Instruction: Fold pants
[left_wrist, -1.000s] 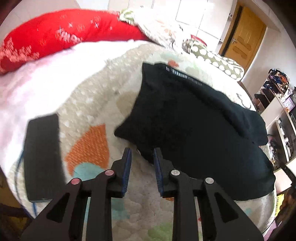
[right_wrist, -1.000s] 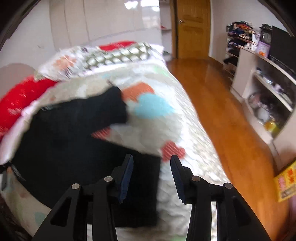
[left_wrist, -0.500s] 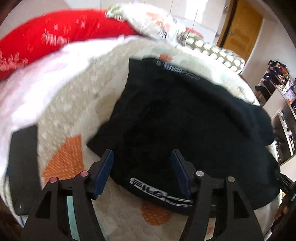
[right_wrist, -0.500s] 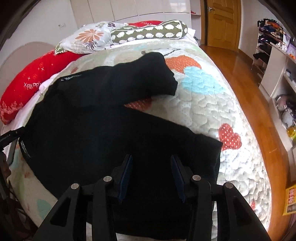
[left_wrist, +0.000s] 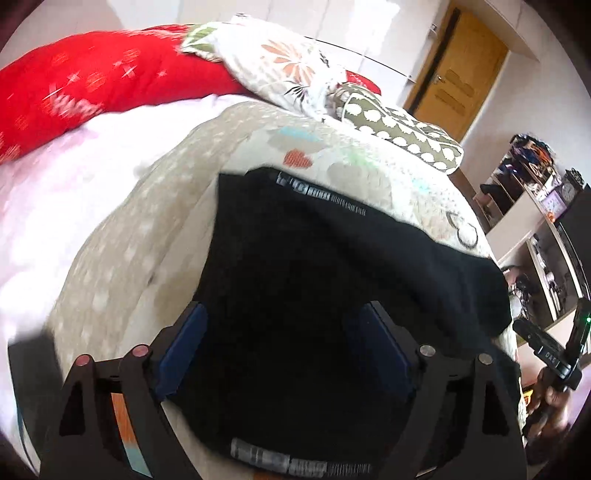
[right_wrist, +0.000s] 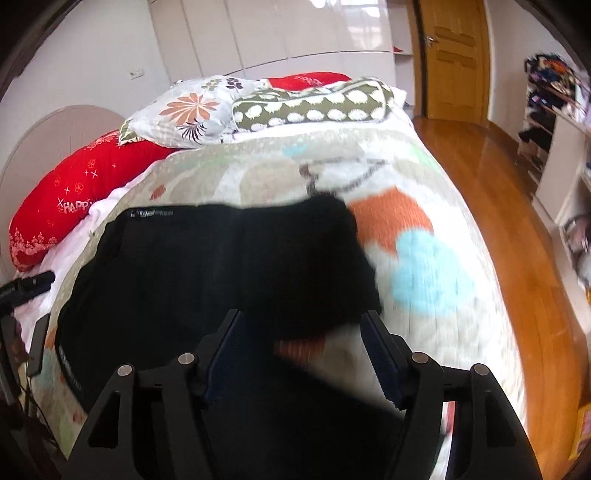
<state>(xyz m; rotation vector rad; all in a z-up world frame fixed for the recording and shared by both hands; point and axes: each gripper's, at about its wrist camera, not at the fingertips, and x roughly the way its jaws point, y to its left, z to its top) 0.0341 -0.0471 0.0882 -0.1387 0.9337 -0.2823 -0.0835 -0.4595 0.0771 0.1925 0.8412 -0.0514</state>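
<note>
Black pants (left_wrist: 332, 295) flat on quilt (right_wrist: 424, 206), long axis running waistband to leg ends. Left gripper (left_wrist: 280, 354) over waistband end, jaws opening wide, cloth below but not pinched. Right gripper (right_wrist: 303, 354) over leg end, also opening, nothing held.

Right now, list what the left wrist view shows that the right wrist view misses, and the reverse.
Only the left wrist view: the left gripper, jaws opening over the black pants, and the printed waistband edge nearest the camera. Only the right wrist view: the right gripper, jaws opening above the cloth, the wooden floor and the quilt's blue patch. Both: the pants, red pillow, floral pillow, spotted bolster, wooden door.
</note>
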